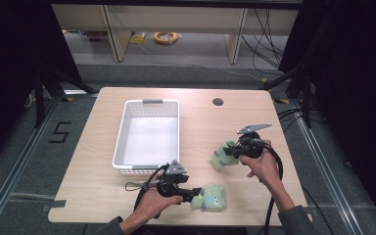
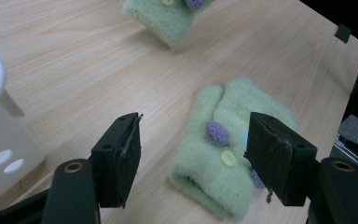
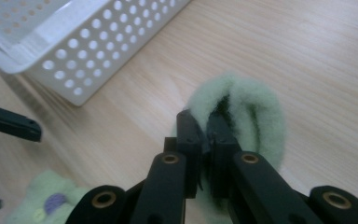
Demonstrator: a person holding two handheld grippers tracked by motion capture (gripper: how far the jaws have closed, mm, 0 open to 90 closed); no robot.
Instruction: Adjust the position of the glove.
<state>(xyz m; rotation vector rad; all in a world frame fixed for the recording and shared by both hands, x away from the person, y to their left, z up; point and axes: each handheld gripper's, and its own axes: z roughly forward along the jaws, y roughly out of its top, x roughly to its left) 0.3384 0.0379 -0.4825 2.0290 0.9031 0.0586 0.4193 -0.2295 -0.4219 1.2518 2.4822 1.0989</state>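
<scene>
A white perforated basket (image 1: 149, 134) stands on the worktop (image 1: 103, 191), and its white floor shows nothing lying in it. The right gripper (image 1: 231, 152) has its jaws clamped tight on the fluffy edge of one green mitten (image 1: 221, 157), held just right of the basket. The left gripper (image 1: 194, 194) has its jaws spread wide to either side of a second green mitten (image 2: 223, 154) with purple dots and a yellow button, which lies flat near the worktop's front edge, pads not pressing it
</scene>
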